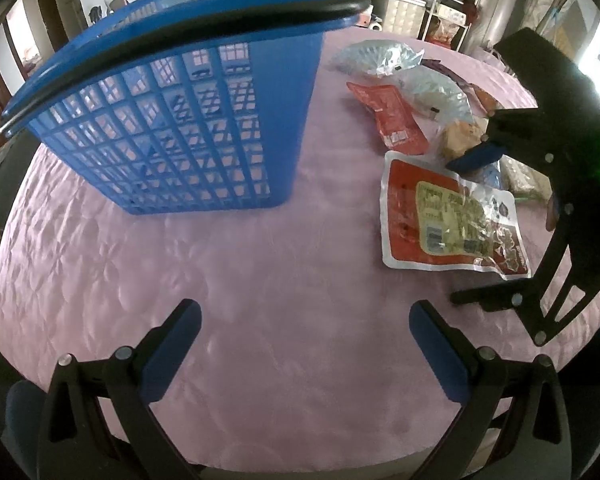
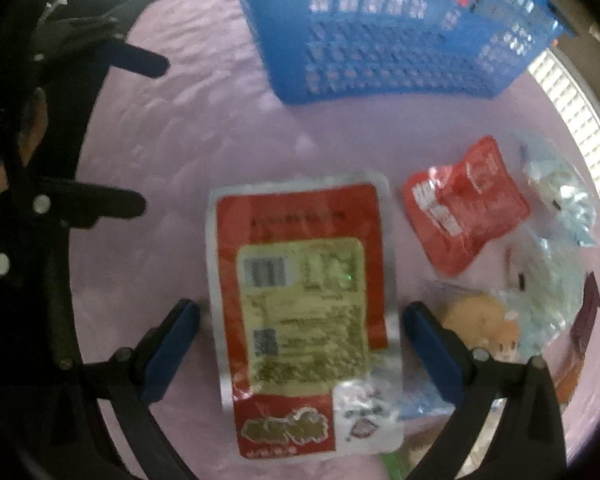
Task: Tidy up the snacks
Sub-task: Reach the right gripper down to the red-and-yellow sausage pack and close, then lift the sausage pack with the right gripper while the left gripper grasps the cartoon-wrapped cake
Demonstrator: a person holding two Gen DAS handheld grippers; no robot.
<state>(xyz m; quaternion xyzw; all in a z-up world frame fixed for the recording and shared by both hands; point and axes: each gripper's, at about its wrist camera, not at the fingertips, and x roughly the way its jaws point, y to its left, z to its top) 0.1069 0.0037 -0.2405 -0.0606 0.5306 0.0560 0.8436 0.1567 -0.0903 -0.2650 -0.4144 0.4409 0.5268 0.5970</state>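
A blue lattice basket (image 1: 172,128) with black handles stands on the pink tablecloth; it also shows in the right wrist view (image 2: 400,36). A large red and white snack pouch (image 1: 448,216) lies flat to its right. My right gripper (image 2: 300,344) is open, its jaws on either side of this pouch (image 2: 304,300), just above it. My left gripper (image 1: 304,344) is open and empty over bare cloth in front of the basket. A small red packet (image 2: 464,208), clear bags (image 2: 556,216) and a tan snack (image 2: 480,320) lie right of the pouch.
The pink tablecloth (image 1: 260,280) covers a round table. More snacks lie in a cluster at the right: small red packet (image 1: 392,116), clear bags (image 1: 384,56), brown packs (image 1: 528,176). Shelves and furniture stand behind the table.
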